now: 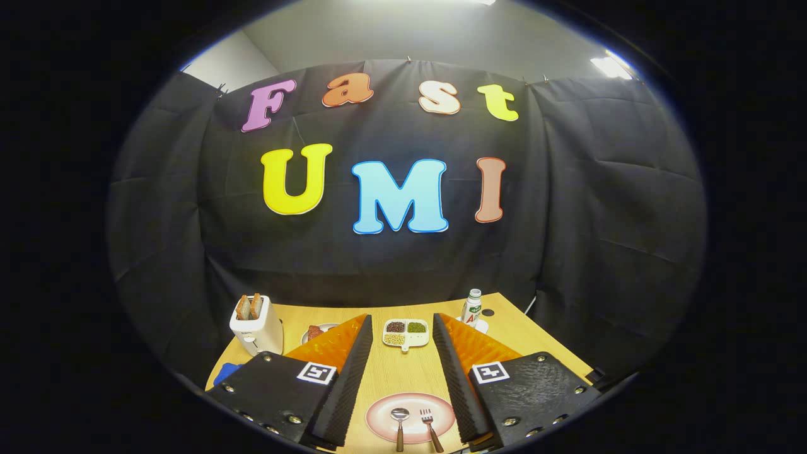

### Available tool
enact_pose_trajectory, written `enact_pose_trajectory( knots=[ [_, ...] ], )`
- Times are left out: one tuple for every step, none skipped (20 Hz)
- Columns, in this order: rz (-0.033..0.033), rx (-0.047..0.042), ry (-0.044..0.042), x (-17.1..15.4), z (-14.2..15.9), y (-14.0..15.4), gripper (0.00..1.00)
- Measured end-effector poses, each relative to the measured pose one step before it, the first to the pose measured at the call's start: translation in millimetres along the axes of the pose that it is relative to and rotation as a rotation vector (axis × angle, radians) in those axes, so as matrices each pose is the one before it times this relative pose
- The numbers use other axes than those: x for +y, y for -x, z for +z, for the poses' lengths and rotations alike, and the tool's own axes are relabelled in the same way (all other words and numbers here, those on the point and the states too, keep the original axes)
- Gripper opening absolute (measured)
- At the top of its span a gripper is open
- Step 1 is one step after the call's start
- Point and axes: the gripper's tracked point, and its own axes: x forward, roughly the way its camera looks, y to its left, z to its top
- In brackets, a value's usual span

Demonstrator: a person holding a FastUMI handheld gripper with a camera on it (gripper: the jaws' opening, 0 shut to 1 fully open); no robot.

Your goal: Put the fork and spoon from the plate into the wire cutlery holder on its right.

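Gripper view: the gripper [401,328] is held above a wooden table [403,372], its two fingers spread wide apart with nothing between the pads. A pink plate [384,419] lies on the table low between the fingers, close to the camera. On the plate rest a spoon [400,424] and a fork [430,426], side by side and apart from each other, spoon to the left, fork to the right, both with wooden handles pointing toward the camera and heads pointing away. Neither piece is touched by the fingers. Beyond the plate, just ahead of the fingertips, sits a small white divided dish [406,333] with three compartments: dark beans in one, green in another, pale in the third. Further left stands a white toaster [255,326] with two slices of bread upright in its slots. A second small plate [319,330] with something reddish on it shows partly behind the left finger. Right of the dish, near the far table edge, stands a small bottle [471,307] with a white cap. A blue object [226,373] lies at the left table edge; what it is cannot be told.
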Motion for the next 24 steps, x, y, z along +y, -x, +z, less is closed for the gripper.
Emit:
enact_pose_trajectory(
  knots=[
    [-0.00060, 0.00909, -0.00203, -0.97, -3.80, -0.60, 0.64],
    [0.00106, 0.01276, -0.00253, -0.35, -3.89, -1.59, 0.64],
    [-0.00105, 0.01592, -0.00281, -0.79, -6.21, -1.91, 0.64],
    [-0.00050, 0.01410, -0.00237, -0.66, -5.12, -0.68, 0.64],
    [-0.00021, 0.01858, -0.00322, -0.60, -7.00, -0.88, 0.64],
    [-0.00125, 0.02119, -0.00387, -0.80, -7.58, -1.73, 0.64],
    [-0.00200, 0.02923, -0.00250, -0.92, -11.35, -2.16, 0.64],
    [-0.00656, 0.02797, 0.00036, -2.14, -9.86, -2.41, 0.64],
    [-0.00870, 0.03438, 0.00336, -2.37, -12.80, -3.18, 0.64],
    [-0.01148, 0.04555, 0.00485, -3.47, -14.76, -2.60, 0.64],
    [-0.00786, 0.03890, 0.00189, -1.74, -13.01, -3.28, 0.64],
    [-0.00610, 0.03219, -0.00081, -1.54, -11.18, -2.88, 0.64],
    [-0.00595, 0.04230, -0.00449, -1.27, -13.36, -4.57, 0.64],
    [-0.00684, 0.03920, -0.00182, -1.36, -12.01, -4.82, 0.64],
    [-0.00587, 0.04173, 0.00318, -2.08, -13.08, -4.67, 0.64],
    [-0.00552, 0.03988, 0.00502, -1.57, -11.67, -4.82, 0.64],
    [-0.00729, 0.04408, 0.00770, -2.34, -13.86, -5.69, 0.64],
    [-0.00823, 0.04705, 0.00842, -2.52, -12.99, -5.24, 0.64],
    [-0.00523, 0.04558, 0.00793, -1.13, -12.75, -5.17, 0.64],
    [-0.00620, 0.03431, 0.00860, -1.47, -10.89, -4.42, 0.64],
    [-0.01063, 0.03073, 0.00753, -1.79, -9.26, -6.42, 0.64],
    [-0.01657, 0.03693, 0.00506, -2.66, -9.42, -5.90, 0.64],
    [-0.00620, 0.03846, 0.00105, -1.43, -12.07, -6.93, 0.65],
    [-0.00028, 0.03396, -0.00023, 0.09, -8.36, -5.32, 0.65]
  ],
)
